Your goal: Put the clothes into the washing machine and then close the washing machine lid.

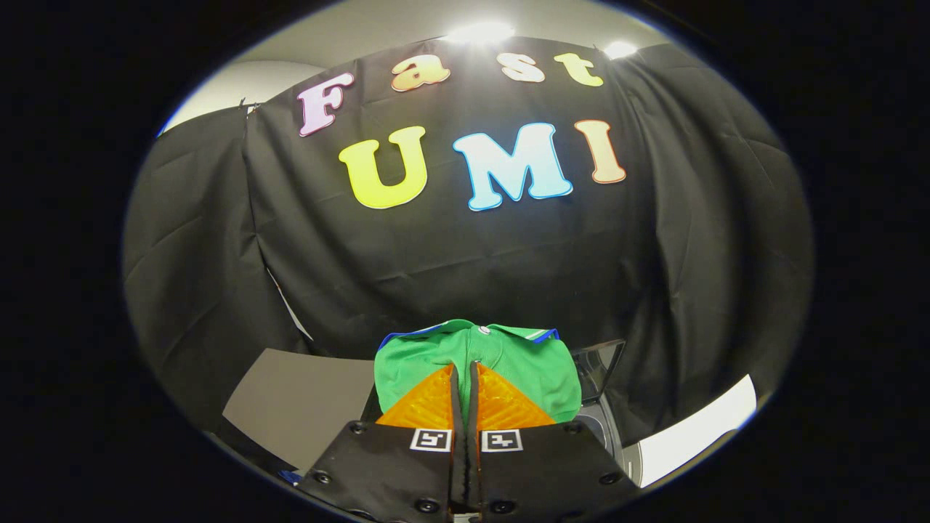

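A green shirt (501, 356) with a blue-and-white trimmed collar hangs bunched just ahead of my gripper (463, 370). Both fingers are pressed together on a fold of its cloth, so the gripper is shut on the shirt and holds it up in the air. Behind and to the right of the shirt I see the raised dark lid (599, 367) of the washing machine (607, 432), and below it a part of the machine's grey top. The drum opening is hidden behind the fingers and the shirt.
A grey flat board (298, 399) lies to the left of the fingers. A white surface (697, 428) runs past the machine on the right. The booth's black cloth wall (465, 247) stands close behind everything.
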